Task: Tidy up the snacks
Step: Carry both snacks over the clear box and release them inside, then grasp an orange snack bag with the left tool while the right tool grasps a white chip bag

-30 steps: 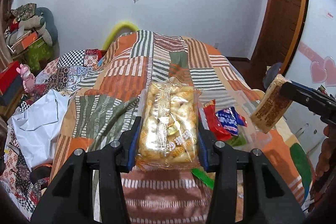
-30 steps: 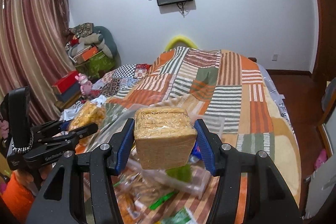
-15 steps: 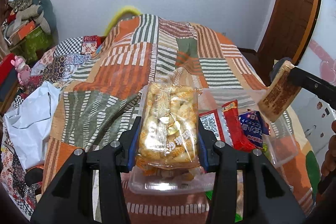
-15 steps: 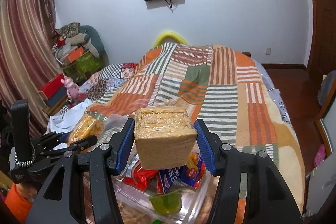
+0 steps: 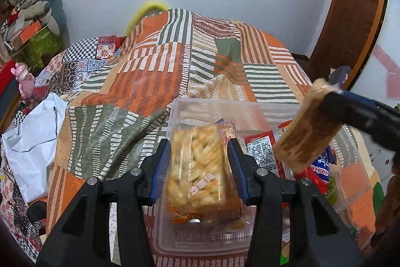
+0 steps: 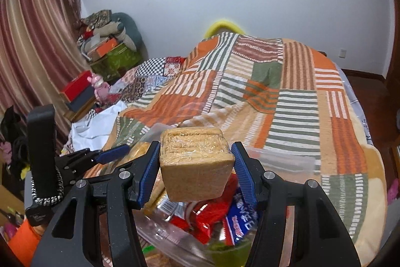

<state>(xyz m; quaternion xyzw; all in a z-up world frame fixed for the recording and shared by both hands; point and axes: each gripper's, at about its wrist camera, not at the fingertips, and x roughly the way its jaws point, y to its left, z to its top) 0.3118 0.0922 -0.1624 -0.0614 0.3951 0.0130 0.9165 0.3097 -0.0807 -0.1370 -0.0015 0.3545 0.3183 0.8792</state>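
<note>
- Clear film wraps both snacks. The left gripper (image 5: 200, 164) clamps a puff bag (image 5: 200, 167) by its long sides, held over the near end of a clear tray (image 5: 217, 106).
- Puff bag judgement: light, crackly and crushable, with slick film, so a gentle side grip low on the pack suits it.
- The right gripper (image 6: 197, 169) holds a wrapped cake block (image 6: 196, 164) by its flanks, above the tray's red packets (image 6: 212, 217) and blue packet (image 6: 240, 217).
- Block judgement: soft and spongy, likely to dent under a hard squeeze.
- Tray walls are thin and stand on a soft quilt (image 5: 155, 81), so a knock could tip it.
- Open room remains at the tray's left end; the right end is crowded.
</note>
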